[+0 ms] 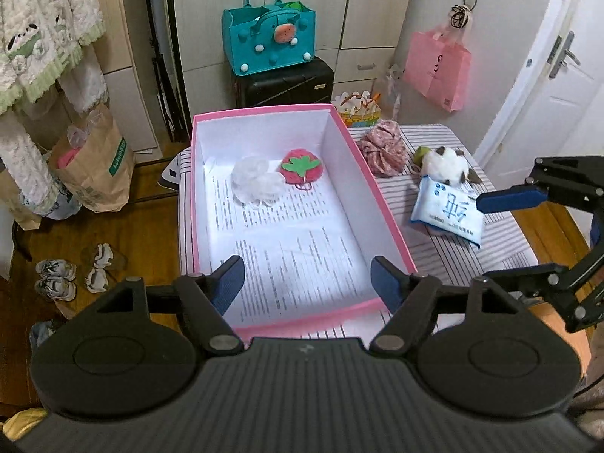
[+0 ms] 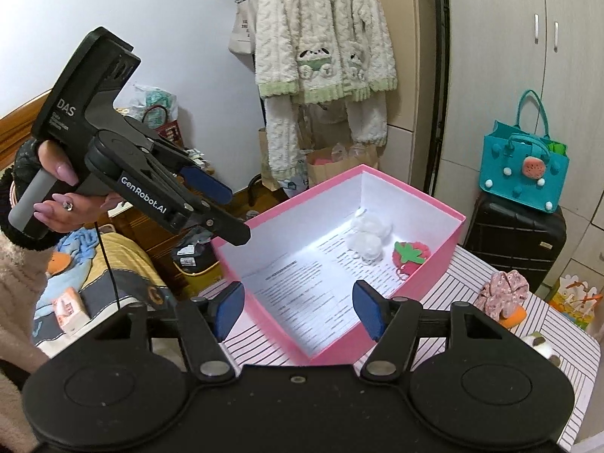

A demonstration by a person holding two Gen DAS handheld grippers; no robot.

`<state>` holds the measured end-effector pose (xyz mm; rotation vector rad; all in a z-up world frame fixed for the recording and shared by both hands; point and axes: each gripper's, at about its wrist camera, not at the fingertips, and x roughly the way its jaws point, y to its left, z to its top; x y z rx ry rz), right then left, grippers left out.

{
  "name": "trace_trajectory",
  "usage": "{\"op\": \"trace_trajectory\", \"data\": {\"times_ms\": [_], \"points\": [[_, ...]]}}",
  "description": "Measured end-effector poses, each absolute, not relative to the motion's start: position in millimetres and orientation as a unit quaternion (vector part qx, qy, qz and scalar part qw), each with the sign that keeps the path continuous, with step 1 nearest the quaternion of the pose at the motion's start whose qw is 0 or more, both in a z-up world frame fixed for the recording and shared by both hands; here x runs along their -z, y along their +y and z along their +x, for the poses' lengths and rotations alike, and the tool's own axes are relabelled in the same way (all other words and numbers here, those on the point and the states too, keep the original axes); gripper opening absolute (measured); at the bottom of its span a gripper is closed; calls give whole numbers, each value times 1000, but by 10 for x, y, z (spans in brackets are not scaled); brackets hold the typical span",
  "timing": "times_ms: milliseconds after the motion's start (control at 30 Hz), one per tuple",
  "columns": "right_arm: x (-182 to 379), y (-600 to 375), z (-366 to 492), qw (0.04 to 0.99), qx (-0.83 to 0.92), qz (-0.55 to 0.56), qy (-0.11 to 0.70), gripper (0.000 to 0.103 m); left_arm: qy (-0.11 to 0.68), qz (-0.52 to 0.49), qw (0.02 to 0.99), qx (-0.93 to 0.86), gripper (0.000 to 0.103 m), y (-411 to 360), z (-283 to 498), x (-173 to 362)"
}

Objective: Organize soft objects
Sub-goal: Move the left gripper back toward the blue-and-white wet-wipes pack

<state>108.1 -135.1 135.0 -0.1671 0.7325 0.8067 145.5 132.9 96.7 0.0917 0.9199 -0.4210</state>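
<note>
Sorting: we are filling the box point(image 1: 373, 192) on the desk point(image 1: 490, 249).
Done: pouf point(image 1: 255, 181) and strawberry point(image 1: 302, 168) are lying inside.
Left: scrunchie point(image 1: 383, 147), plush point(image 1: 445, 164) and tissues point(image 1: 447, 213) are waiting outside, beside it.
Tools: left tool point(image 1: 307, 283) and right tool point(image 2: 298, 309) are both hanging wide, holding nothing.

The pink box point(image 1: 372, 192) stands open-topped on the striped counter point(image 1: 445, 260), its near half bare of objects over the printed paper lining, so a gripper could drop in there, while the white puff point(image 1: 255, 183) and the strawberry toy point(image 1: 302, 168) crowd the far end side by side. Right of the box, the floral scrunchie point(image 1: 383, 149), the panda plush point(image 1: 445, 164) and the wipes pack point(image 1: 447, 213) lie close together, leaving only narrow strips of bare cloth between them and the box's right wall. The right gripper point(image 1: 487, 204) hovers just over the wipes pack, fingers spread, blocking that side.
</note>
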Motion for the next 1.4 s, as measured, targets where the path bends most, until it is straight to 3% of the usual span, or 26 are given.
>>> {"op": "trace_trajectory", "data": {"times_ms": [500, 900, 1400], "points": [[-1379, -1487, 497, 851, -387, -88, 344, 74, 417, 99, 872, 238, 76, 1082, 738, -955], [-957, -1956, 259, 847, -362, -45, 387, 78, 445, 137, 845, 264, 83, 756, 569, -392], [-561, -2377, 118, 885, -281, -45, 369, 79, 345, 132, 868, 332, 85, 159, 598, -290]]}}
